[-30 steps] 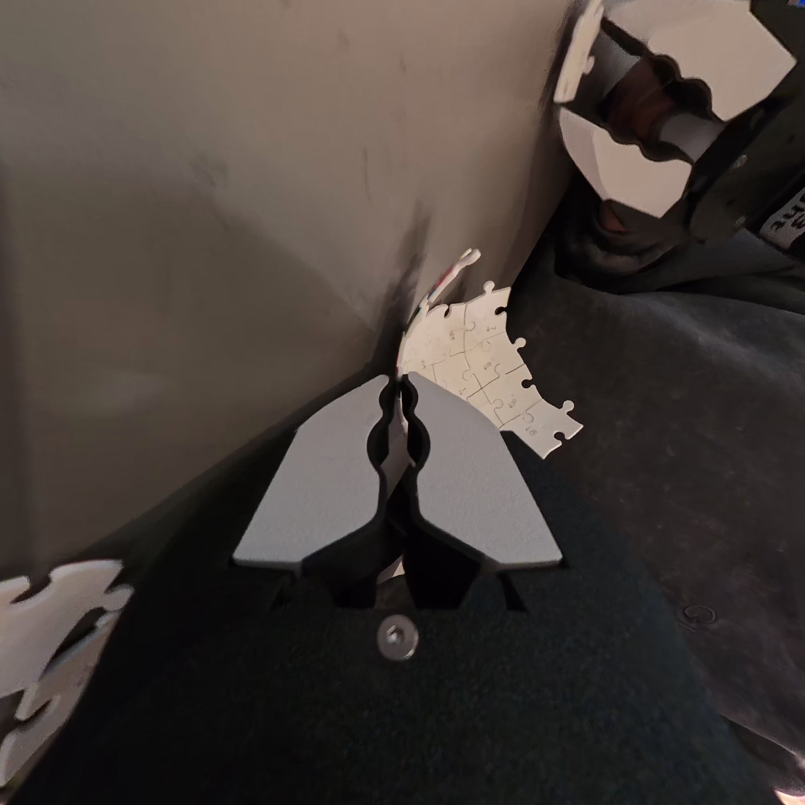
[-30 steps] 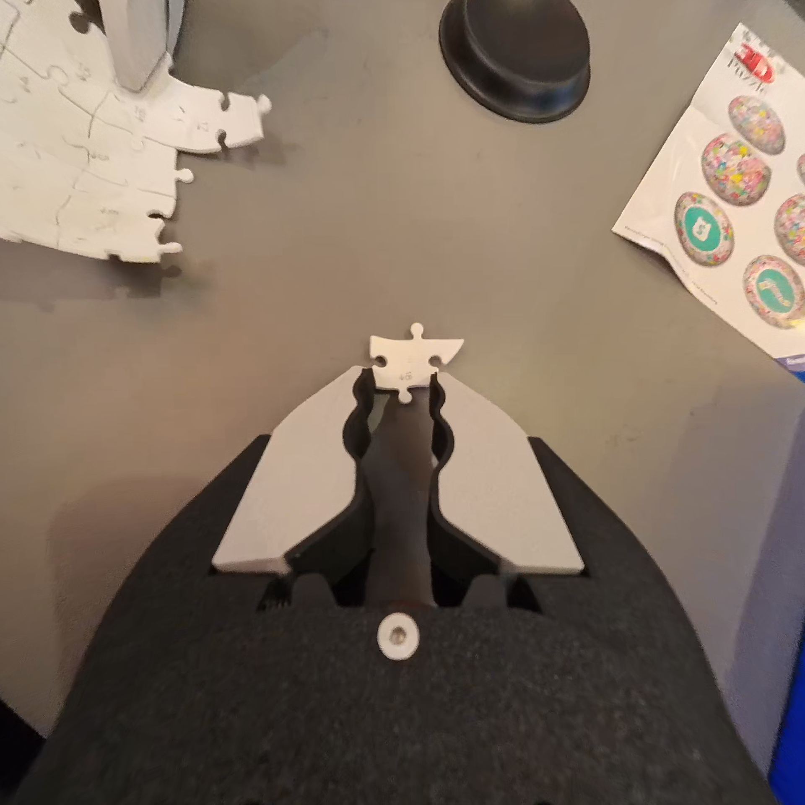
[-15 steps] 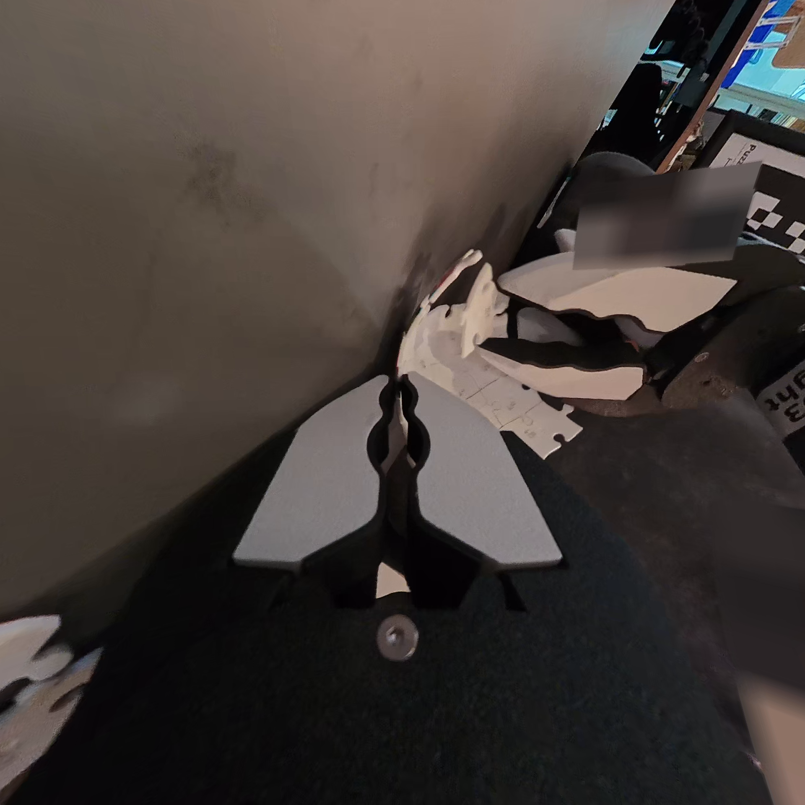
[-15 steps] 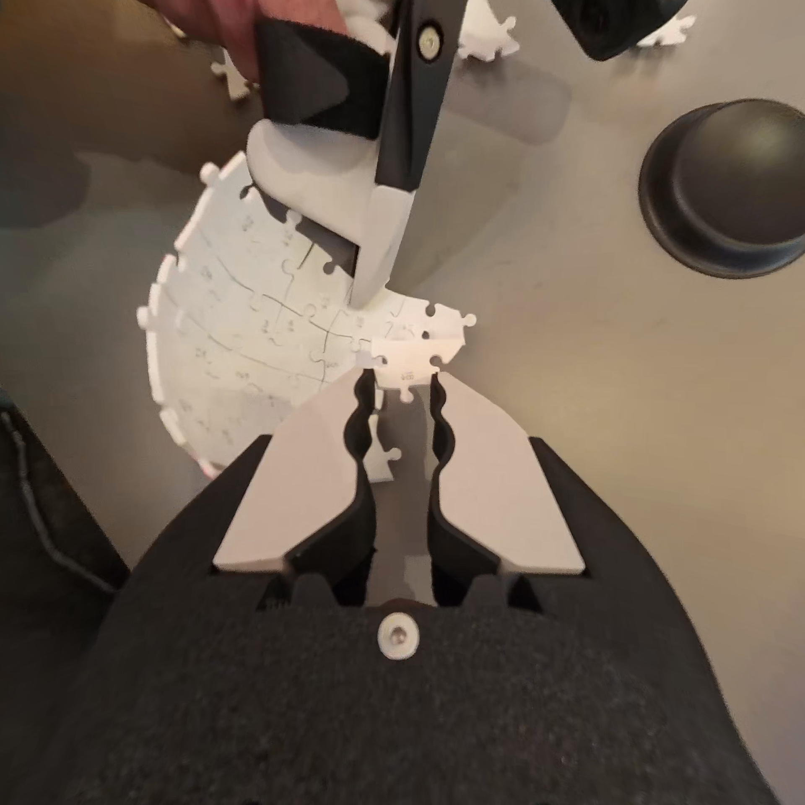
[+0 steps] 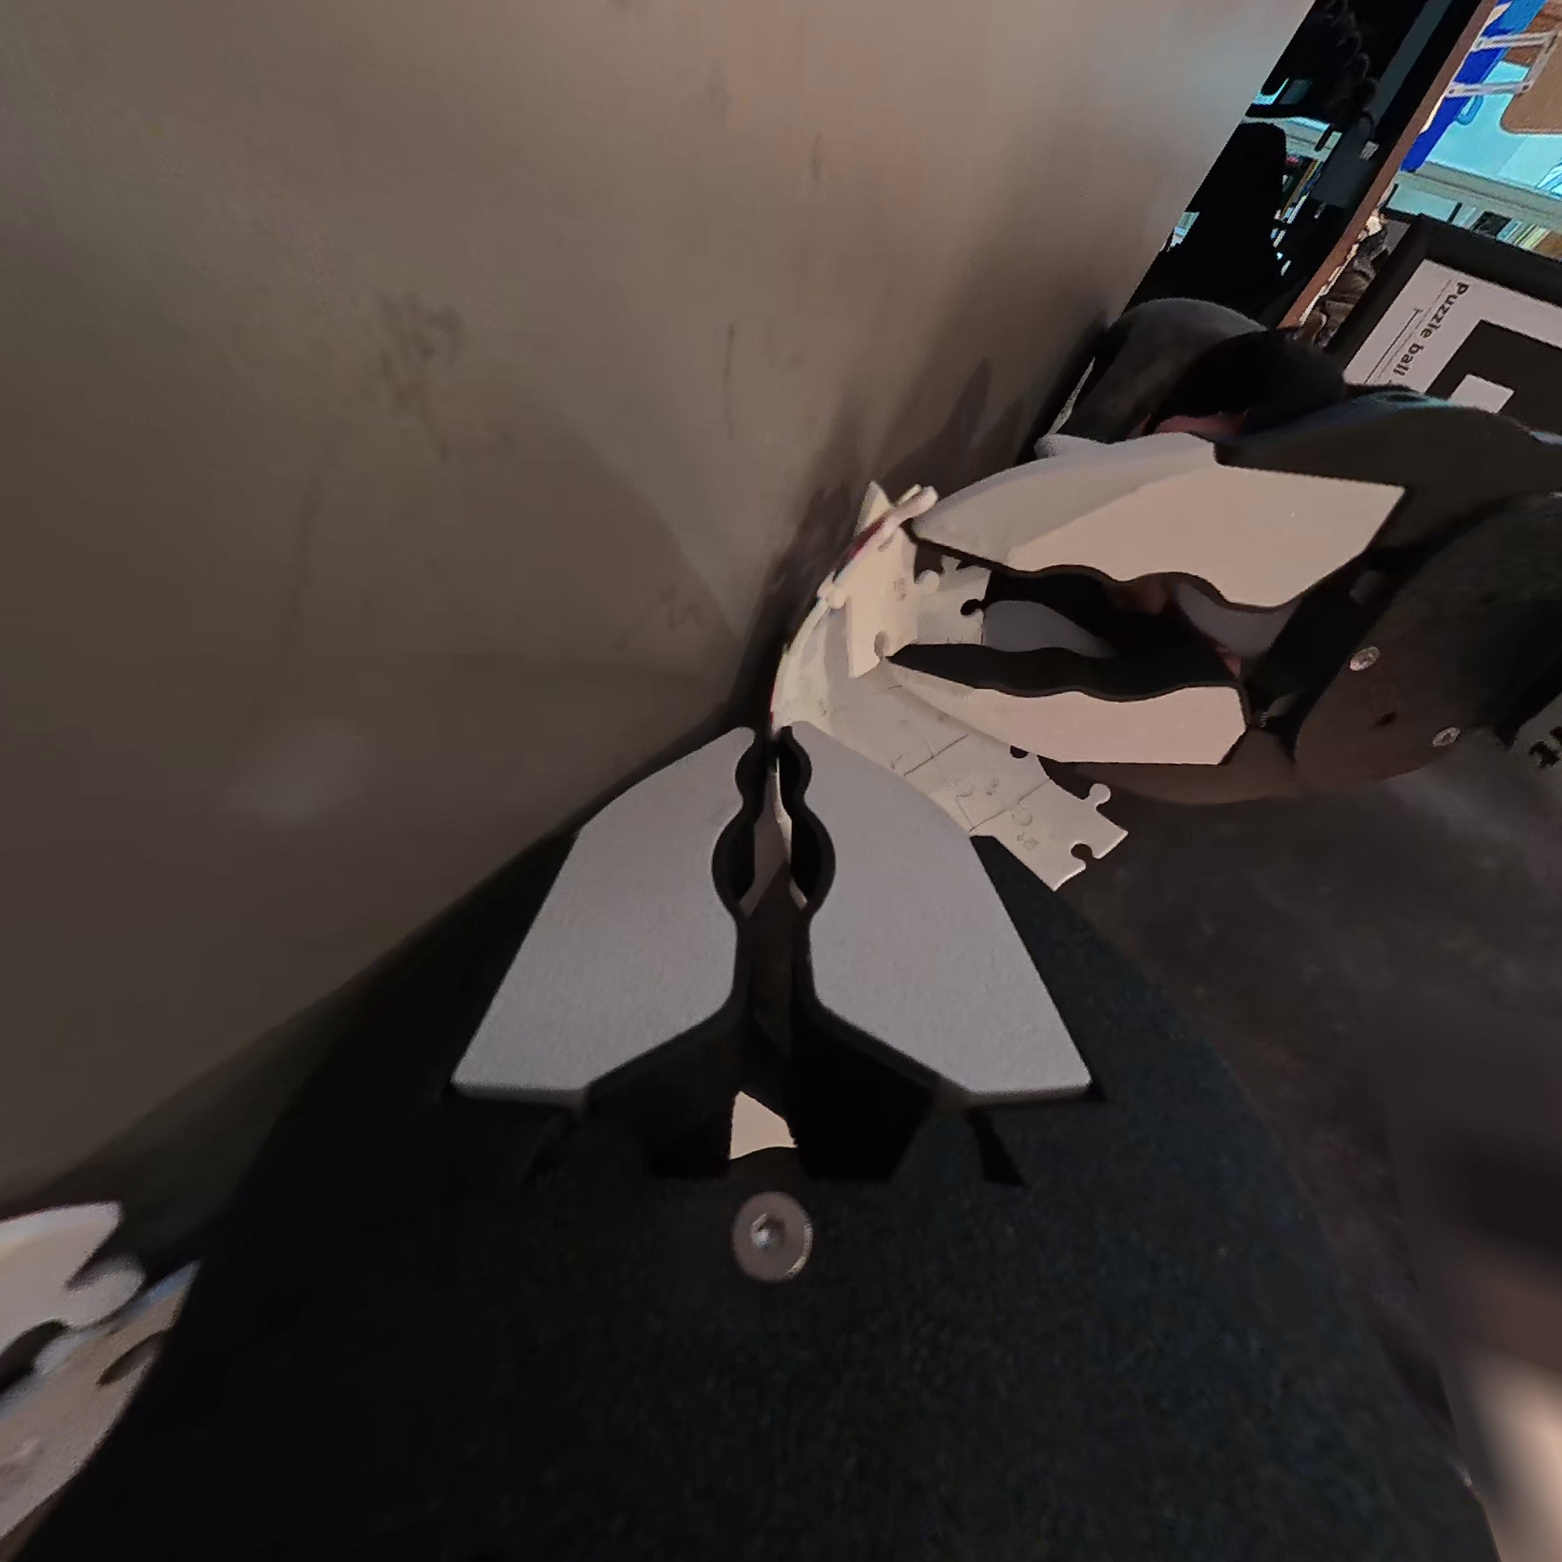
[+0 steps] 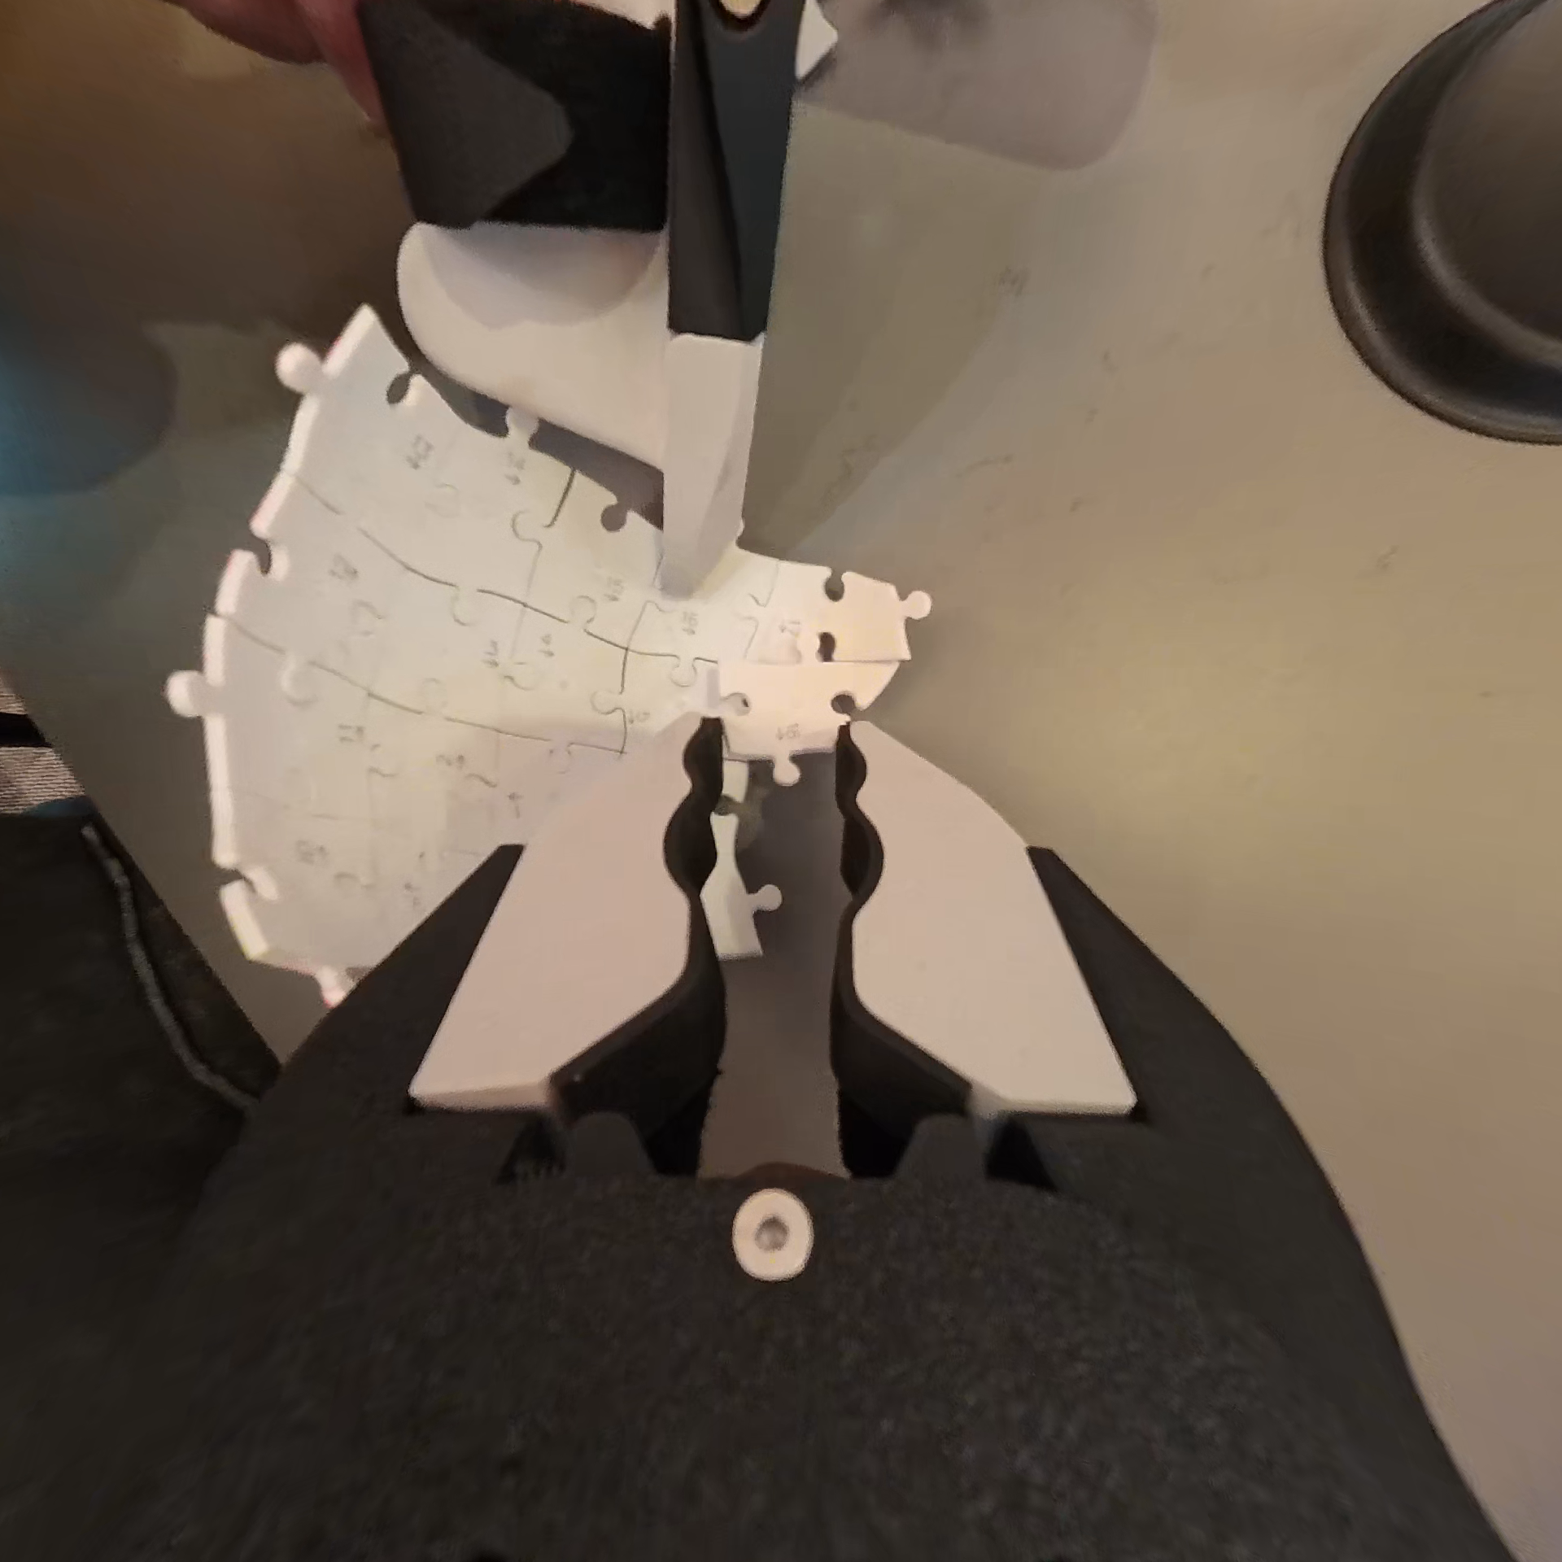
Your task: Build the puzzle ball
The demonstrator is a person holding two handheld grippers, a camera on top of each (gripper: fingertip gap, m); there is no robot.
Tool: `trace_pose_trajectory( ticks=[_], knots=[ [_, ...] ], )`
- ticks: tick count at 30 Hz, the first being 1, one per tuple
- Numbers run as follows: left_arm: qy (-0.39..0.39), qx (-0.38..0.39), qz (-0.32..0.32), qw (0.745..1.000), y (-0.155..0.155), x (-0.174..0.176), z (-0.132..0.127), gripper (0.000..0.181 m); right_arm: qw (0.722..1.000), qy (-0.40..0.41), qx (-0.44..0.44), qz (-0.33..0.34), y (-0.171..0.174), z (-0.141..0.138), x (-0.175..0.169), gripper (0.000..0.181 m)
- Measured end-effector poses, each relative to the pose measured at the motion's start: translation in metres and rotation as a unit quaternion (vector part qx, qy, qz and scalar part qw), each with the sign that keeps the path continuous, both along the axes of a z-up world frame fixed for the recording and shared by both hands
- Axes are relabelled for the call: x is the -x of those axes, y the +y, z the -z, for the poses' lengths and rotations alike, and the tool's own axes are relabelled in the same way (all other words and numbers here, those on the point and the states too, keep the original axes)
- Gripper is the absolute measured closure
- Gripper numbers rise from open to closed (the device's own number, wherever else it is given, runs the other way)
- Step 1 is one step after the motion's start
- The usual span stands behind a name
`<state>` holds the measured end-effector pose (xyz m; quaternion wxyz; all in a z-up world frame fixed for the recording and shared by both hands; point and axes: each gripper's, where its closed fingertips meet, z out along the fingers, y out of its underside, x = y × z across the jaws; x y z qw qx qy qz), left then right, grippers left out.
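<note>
Left gripper (image 5: 776, 748): closing on the edge of the curved puzzle section (image 6: 439, 676); jaws are nearly touching, with the white shell pinched between them.
Right gripper (image 6: 778, 735): gripping a single loose piece (image 6: 799, 706) at its two side edges; jaws are standing partly apart, the width of the piece.
Loose piece: lying flat across the fingertips, long axis running 9-to-3 o'clock in the right wrist view, one tab pointing to 6 o'clock into the jaw gap. Its top edge is touching the section's rim.
Puzzle section: sitting at 10 o'clock from the right gripper, blank numbered side facing the camera, its narrow strip tapering toward 3 o'clock.
Right wrist view only: showing a dark round stand (image 6: 1462, 228) at 2 o'clock on the grey table (image 6: 1183, 676), and the piece seams.
Left wrist view only: showing the section edge-on, the right gripper entering from 2 o'clock, and blurred loose pieces (image 5: 59, 1318) at 8 o'clock.
</note>
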<state>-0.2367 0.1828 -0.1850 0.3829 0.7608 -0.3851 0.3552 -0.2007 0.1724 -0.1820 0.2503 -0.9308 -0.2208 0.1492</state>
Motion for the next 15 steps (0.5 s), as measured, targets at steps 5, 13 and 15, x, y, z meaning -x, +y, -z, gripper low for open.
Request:
trace_pose_trajectory(
  ticks=[5, 13, 15],
  knots=[
    [0.002, 0.001, 0.002, 1.000, 0.000, 0.000, 0.000, 0.179, 1.000, 0.028, -0.002, 0.002, 0.000, -0.003, 0.000, 0.158],
    [0.016, 0.011, 0.005, 1.000, -0.002, 0.000, -0.001, 0.179, 0.997, 0.055, -0.024, -0.052, -0.001, -0.017, 0.002, 0.165],
    [0.021, 0.016, 0.006, 1.000, -0.003, 0.000, -0.001, 0.179, 0.991, 0.039, -0.046, -0.121, -0.003, -0.022, 0.000, 0.176]
  ],
)
